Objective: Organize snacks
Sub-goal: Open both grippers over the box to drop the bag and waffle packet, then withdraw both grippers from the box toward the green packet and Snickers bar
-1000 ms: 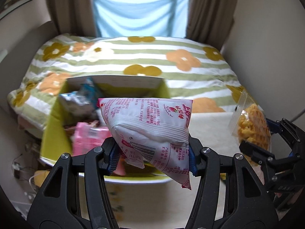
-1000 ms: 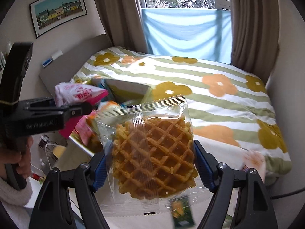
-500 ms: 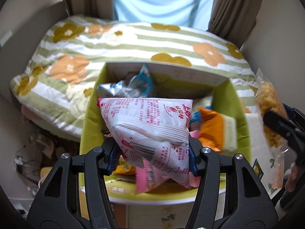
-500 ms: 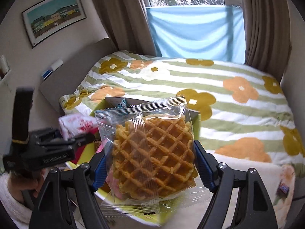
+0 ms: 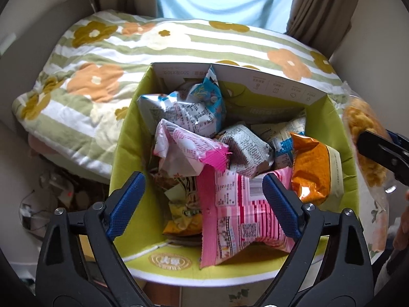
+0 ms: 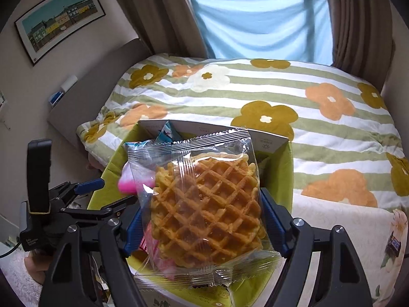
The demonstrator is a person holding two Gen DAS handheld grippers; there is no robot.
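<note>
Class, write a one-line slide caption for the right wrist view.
Right gripper holds a wrapped waffle above the green snack box, with the floral bed behind.

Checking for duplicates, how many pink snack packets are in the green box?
2: a pink striped packet at the near side, a pink-edged white packet behind it, toward the left. Others may lie buried.

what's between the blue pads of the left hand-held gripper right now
Nothing is held: in the left wrist view the left hand-held gripper is open above the pink striped packet in the green box.
</note>
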